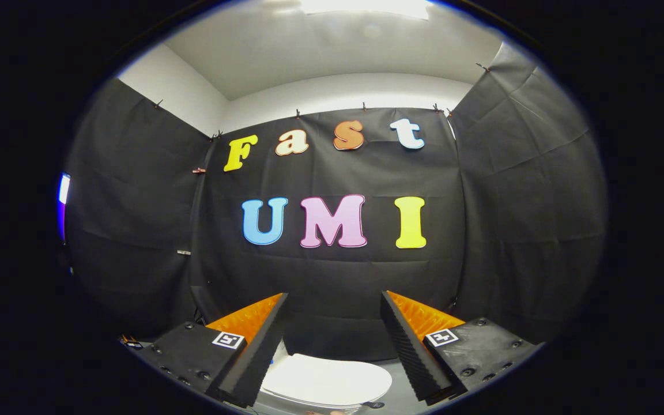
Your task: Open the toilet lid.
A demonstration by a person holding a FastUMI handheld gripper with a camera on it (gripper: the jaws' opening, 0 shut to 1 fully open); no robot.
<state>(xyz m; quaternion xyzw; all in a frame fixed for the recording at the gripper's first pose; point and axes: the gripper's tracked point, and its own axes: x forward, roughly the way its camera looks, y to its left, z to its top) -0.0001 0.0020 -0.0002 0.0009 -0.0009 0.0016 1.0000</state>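
- All around the booth, black cloth walls [516, 190] hang from small clips along their top edges, creased in long folds; the cloth on my right-hand side leans inward.
- Above the cloth, a pale wall [343, 89] and ceiling show, with a bright light panel [363, 7] at the very top.
- Down low, between my fingers and a little beyond their bases, the white toilet lid [326, 380] lies closed and flat, its rounded front edge towards me.
- Under the lid, a thin white rim [286, 399] of the seat or bowl shows just at the front edge; I cannot tell which it is.
- My tongs [335, 300] are released: the two fingers stand well apart with nothing between the tips, pointing at the back cloth well above the lid.
- Neither of my fingers [263, 340] touches the lid; the left one overlaps its left edge in the view, and the right one stands beside its right end.
- On each finger mount sits a small square marker tag [229, 339].
- Beside the lid's right end, a small dark fitting [373, 404] rests on the grey floor [401, 397].
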